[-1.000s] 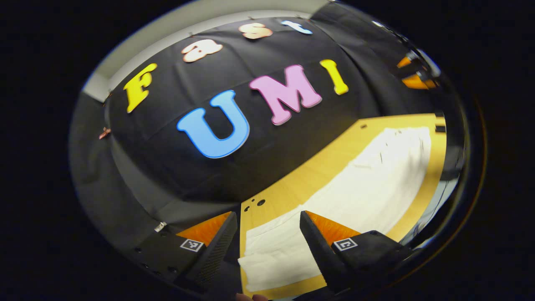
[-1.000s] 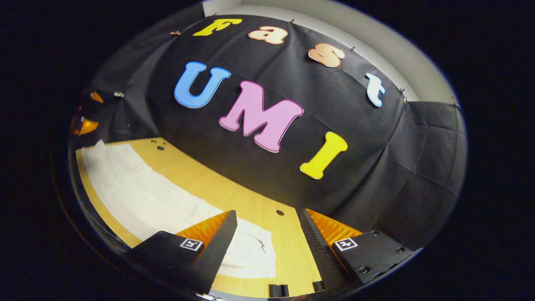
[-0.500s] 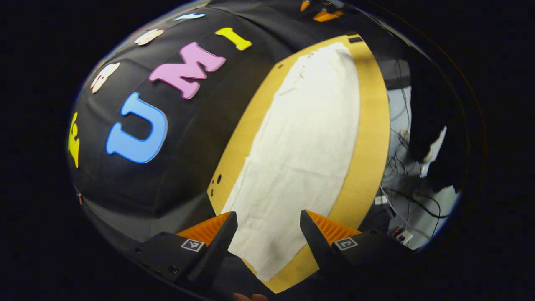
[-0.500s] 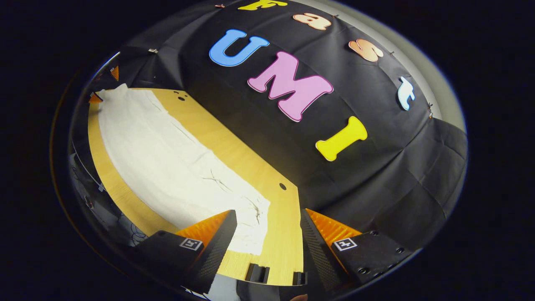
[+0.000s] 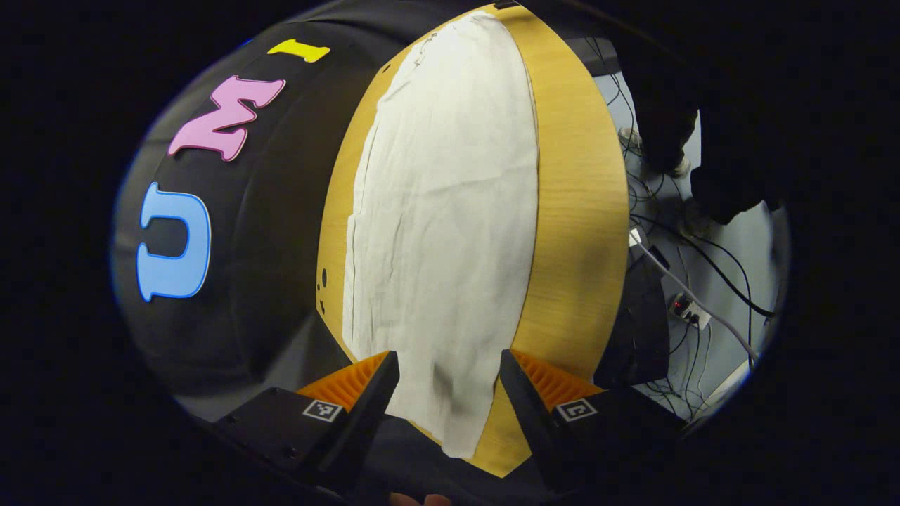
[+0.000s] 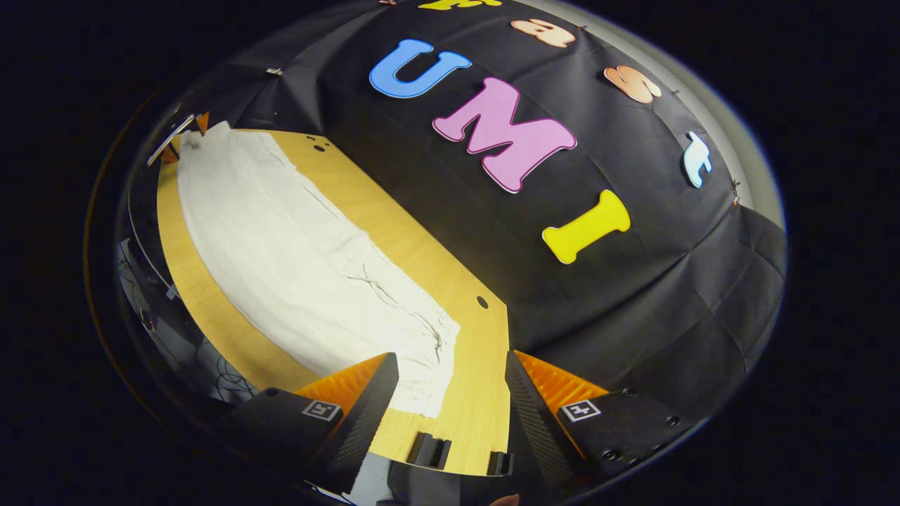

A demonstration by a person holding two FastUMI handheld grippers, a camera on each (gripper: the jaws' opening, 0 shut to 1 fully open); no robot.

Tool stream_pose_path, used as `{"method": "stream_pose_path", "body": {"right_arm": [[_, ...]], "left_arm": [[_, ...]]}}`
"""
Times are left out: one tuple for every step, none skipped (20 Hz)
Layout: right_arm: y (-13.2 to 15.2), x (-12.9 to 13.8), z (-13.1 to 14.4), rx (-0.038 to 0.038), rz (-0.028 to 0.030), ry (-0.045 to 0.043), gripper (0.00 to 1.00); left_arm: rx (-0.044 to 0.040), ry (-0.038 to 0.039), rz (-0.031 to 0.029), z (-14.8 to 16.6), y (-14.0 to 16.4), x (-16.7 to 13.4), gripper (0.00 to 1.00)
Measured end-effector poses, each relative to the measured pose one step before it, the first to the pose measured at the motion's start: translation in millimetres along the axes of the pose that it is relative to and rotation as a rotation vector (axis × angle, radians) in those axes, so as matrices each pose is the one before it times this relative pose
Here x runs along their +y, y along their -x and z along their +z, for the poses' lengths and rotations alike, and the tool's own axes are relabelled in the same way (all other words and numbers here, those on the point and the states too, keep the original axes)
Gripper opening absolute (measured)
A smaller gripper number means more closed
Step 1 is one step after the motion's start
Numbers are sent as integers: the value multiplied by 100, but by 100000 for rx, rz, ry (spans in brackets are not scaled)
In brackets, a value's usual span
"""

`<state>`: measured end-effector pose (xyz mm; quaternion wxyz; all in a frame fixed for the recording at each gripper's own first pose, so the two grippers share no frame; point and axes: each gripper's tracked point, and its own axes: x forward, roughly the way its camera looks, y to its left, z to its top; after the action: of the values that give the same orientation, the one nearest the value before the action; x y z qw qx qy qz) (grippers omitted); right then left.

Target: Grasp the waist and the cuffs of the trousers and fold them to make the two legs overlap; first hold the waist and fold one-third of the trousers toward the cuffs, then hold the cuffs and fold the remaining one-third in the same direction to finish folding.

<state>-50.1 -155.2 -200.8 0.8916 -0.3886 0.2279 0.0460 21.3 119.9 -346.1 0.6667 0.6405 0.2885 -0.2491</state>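
Note:
White trousers (image 5: 443, 232) lie flat along a wooden table (image 5: 580, 211), stretching away from me in the left gripper view. My left gripper (image 5: 446, 400) hangs open above their near end, nothing between its fingers. In the right gripper view the same trousers (image 6: 295, 260) run to the far left, their gathered end (image 6: 429, 351) close by. My right gripper (image 6: 450, 404) is open above that end and the table's edge, holding nothing. The left gripper's far end (image 6: 190, 130) shows small beyond the trousers.
Black cloth (image 6: 633, 295) walls the booth behind the table. Cables and a power strip (image 5: 685, 309) lie on the floor beyond the table's long edge. Two black brackets (image 6: 460, 453) sit on the table edge under the right gripper. Small holes (image 6: 481, 302) mark the tabletop.
Both cameras have tilted down toward the table. The left gripper has swung round so the trousers now run straight ahead between its fingers. The right gripper moved slightly closer to the gathered end.

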Motion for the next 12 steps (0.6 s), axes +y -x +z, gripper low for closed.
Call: {"method": "stream_pose_path", "body": {"right_arm": [[-125,203,-320,408,595,1530,97],[-159,49,-292,361,637,1277,97],[-213,186,-342,218,747,1151,97],[-283,135,-233,426,647,1432,98],[-199,64,-395,181,893,1699,97],[-371,194,-314,186,898,2115,97],[-300,219,-487,379,1260,2389,97],[-410,310,-464,246,1383,2395,97],[-316,432,-497,60,1658,2468,97],[-500,478,-601,284,1869,2821,97],[-390,519,-511,176,2037,3149,97],[-425,560,-431,-5,2315,3298,97]], "left_arm": [[1809,-583,648,-340,-577,558,94],[1491,-331,-164,-40,-486,129,94],[1680,-219,-1263,-247,-628,-41,90],[2024,270,-1490,-33,-416,-172,84],[1567,748,-2049,-393,-495,8,69],[1118,1399,-2366,-122,-317,-244,60],[1195,1704,-3011,-11,-376,-246,45],[1320,1901,-3392,-11,-180,-296,37],[1320,2015,-2863,-83,167,-135,22],[326,1427,-2374,150,0,-96,14],[741,1038,-1629,32,118,-108,10],[706,778,-891,-2,10,-62,9]]}}
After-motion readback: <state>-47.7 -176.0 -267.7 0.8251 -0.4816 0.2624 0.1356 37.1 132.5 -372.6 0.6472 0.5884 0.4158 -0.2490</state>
